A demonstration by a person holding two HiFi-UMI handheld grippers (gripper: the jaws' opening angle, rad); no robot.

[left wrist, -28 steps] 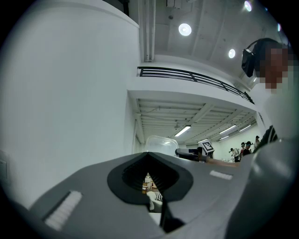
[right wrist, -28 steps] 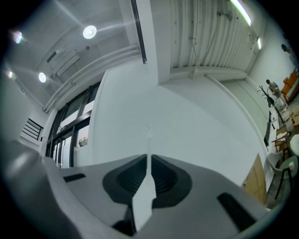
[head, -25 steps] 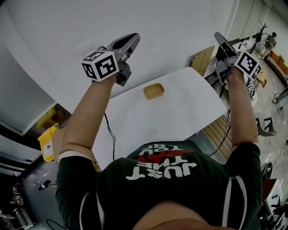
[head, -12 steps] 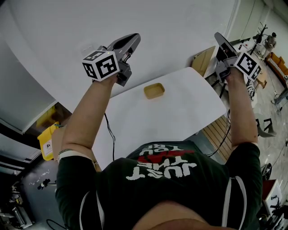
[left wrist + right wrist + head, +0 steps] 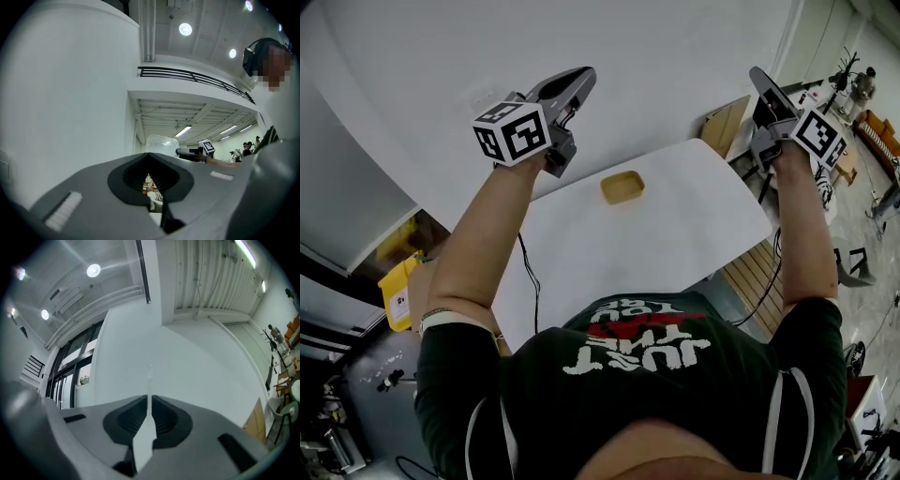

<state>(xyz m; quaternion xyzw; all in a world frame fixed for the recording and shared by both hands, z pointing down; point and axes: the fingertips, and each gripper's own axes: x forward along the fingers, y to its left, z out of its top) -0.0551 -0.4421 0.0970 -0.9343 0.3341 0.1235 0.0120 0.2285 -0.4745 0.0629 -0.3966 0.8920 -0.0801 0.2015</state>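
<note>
A person holds both grippers raised high over a white table [image 5: 675, 234]. My left gripper [image 5: 581, 75] points up at the white wall, its jaws closed tip to tip with nothing between them. In the left gripper view the left gripper [image 5: 149, 155] aims at the wall and ceiling. My right gripper [image 5: 757, 73] is also raised, shut and empty. In the right gripper view the right gripper [image 5: 149, 397] shows only a thin slit against the white wall. A small tan tray [image 5: 622, 187] lies on the table far below both grippers.
The right gripper's marker cube [image 5: 207, 147] shows in the left gripper view, with people far behind it. A yellow bin [image 5: 398, 291] stands left of the table, a cardboard panel [image 5: 727, 122] leans by the wall, and cables [image 5: 530, 281] hang off the table edge.
Both grippers have drifted very slightly up and to the right in the head view. Their jaws stay closed.
</note>
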